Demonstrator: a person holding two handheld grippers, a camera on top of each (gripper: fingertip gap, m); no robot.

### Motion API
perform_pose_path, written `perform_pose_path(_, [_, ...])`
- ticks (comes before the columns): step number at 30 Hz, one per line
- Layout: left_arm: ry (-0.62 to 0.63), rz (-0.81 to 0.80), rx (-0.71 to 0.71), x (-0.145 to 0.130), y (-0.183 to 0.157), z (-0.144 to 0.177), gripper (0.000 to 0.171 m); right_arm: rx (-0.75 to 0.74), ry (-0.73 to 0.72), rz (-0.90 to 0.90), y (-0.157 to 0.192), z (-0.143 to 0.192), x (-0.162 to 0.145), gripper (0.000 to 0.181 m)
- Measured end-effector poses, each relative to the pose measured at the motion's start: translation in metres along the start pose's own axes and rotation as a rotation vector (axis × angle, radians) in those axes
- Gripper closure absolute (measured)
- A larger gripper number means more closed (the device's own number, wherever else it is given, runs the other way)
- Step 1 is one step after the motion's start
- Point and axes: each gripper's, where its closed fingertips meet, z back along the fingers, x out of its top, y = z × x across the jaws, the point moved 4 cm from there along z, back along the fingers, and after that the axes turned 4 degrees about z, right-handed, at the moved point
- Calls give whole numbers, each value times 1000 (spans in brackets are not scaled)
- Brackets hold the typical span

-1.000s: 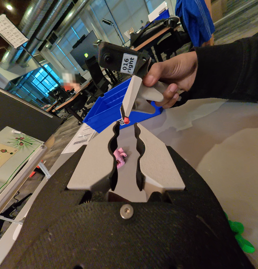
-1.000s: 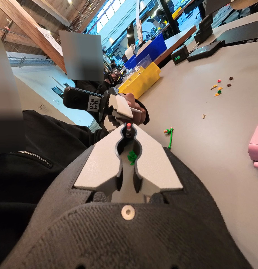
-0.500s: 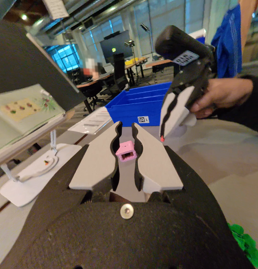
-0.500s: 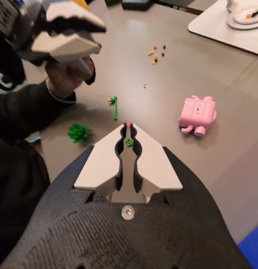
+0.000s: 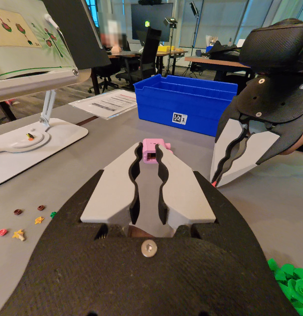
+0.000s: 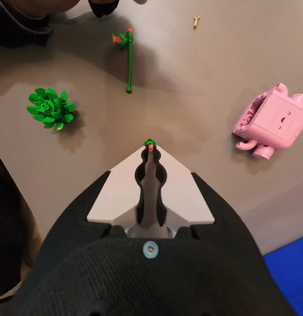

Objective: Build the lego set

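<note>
Pinching a red stud (image 6: pixel 150 148) in our right gripper (image 6: pixel 150 146), tip just over a green piece (image 6: pixel 149 142) on the table (image 6: pixel 190 85); left gripper (image 5: pixel 148 145) jaws apart, empty, pink block (image 5: pixel 151 150) beyond.

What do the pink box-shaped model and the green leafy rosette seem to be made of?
Pink box-shaped model: likely hard moulded plastic, smooth, slightly glossy, with visible brick seams. Green leafy rosette: likely the same plastic, shiny, with highlights on its stiff separate leaves.

Green leaf cluster (image 5: pixel 296 289) cut off by frame edge.
</note>
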Motion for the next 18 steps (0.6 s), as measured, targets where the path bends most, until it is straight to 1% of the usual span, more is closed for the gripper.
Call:
perform_pose_path(3, [-3, 1, 8, 0, 2, 0, 159, 13, 27, -6, 3, -2, 3, 178])
perform_pose_path(6, [-14, 37, 7, -1, 7, 1, 159, -4, 77, 7, 3, -6, 2, 178])
perform_pose_path(10, [4, 79, -10, -6, 10, -3, 161, -8, 115, 3, 2, -10, 3, 178])
perform_pose_path(18, [26, 70, -20, -10, 9, -7, 163, 13, 163, -12, -2, -11, 4, 178])
